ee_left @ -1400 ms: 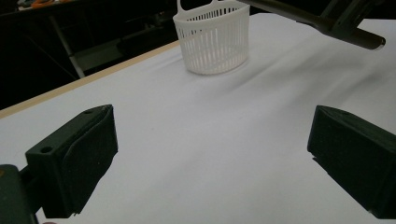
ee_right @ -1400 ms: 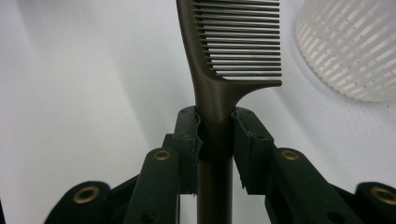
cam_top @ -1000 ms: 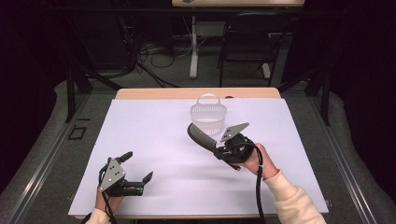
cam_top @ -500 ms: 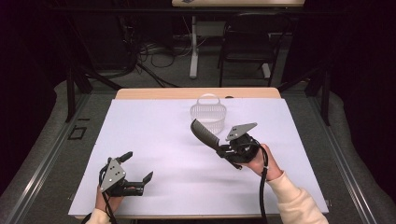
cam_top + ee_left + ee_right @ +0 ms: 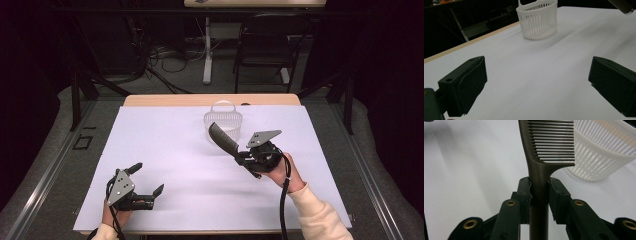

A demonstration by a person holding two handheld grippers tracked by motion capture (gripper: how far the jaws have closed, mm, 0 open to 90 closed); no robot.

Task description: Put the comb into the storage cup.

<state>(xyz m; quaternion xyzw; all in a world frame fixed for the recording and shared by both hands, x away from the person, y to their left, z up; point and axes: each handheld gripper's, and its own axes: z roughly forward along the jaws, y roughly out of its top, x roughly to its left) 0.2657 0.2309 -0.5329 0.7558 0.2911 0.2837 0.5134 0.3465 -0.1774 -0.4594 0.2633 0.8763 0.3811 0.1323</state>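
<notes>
1. The right gripper [image 5: 539, 192] has its two black jaws pressed onto the handle of a dark comb [image 5: 549, 147]. In the right gripper view the handle runs straight up between the jaws toward 12 o'clock, and the teeth point to 3 o'clock.
2. In the high view the right gripper [image 5: 243, 156] is held above the table, right of centre. The comb [image 5: 223, 139] sticks out of it toward 10 o'clock.
3. The comb's far end lies in front of the lower part of a white slatted basket [image 5: 223, 121]. Whether the two touch cannot be told.
4. In the right gripper view the basket [image 5: 604, 155] sits at 2 o'clock from the jaws, behind the teeth. Nothing stands between comb and basket.
5. The left gripper [image 5: 148, 184] is low at the near left of the table, with its jaws spread wide and nothing between them.
6. In the left gripper view the left gripper [image 5: 536, 87] frames bare white surface. The basket [image 5: 537, 21] stands well beyond at 12 o'clock, and the comb's tip [image 5: 624, 5] enters at 1 o'clock.
7. A white sheet [image 5: 165, 145] covers the wooden table [image 5: 150, 100]. A dark chair [image 5: 265, 45] and floor cables [image 5: 150, 65] lie beyond it at 12 o'clock.
8. No brand, label or writing can be read on anything.
</notes>
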